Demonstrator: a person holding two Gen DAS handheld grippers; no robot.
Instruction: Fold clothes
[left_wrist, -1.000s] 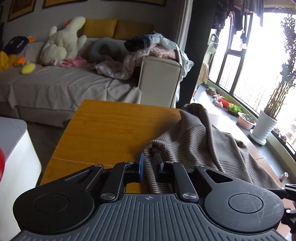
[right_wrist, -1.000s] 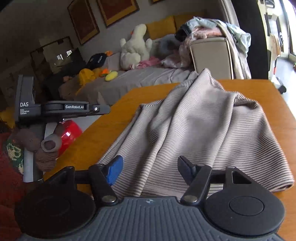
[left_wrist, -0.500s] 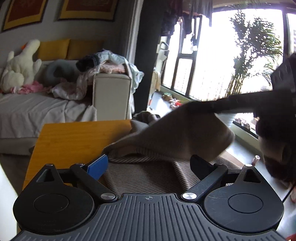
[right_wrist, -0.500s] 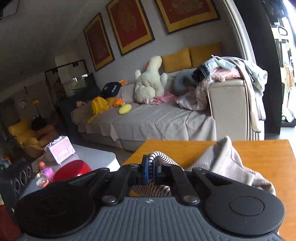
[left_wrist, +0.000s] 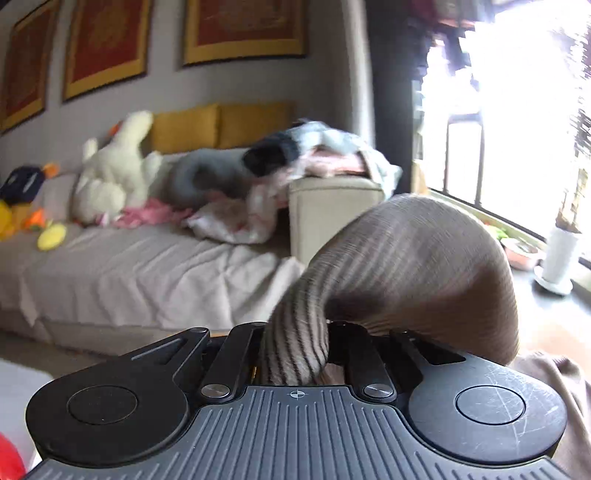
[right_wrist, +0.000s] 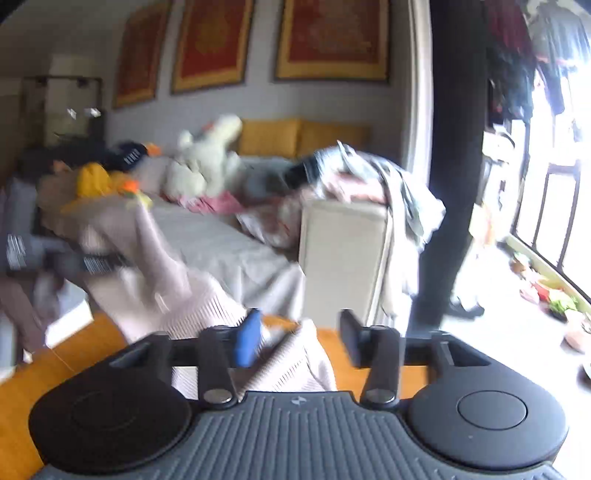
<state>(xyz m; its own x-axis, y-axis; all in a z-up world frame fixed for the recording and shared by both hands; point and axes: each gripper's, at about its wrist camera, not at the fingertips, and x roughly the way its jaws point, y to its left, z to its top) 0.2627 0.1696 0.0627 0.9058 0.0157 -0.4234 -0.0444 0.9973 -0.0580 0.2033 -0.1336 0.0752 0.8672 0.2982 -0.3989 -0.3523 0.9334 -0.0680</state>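
Left wrist view: our left gripper (left_wrist: 295, 354) is clamped on a bunched fold of the striped knit garment (left_wrist: 413, 266), which arches up and over to the right.
Right gripper (right_wrist: 299, 341): its jaws have just been opening and stand apart; cloth lies between them, unpinched.
Garment's place: partly lifted, the rest trailing on the wooden table (right_wrist: 74, 354).
Doing it well: we judge we should keep the left pinch firm, take a clean edge with the right, and lay it flat before creasing.
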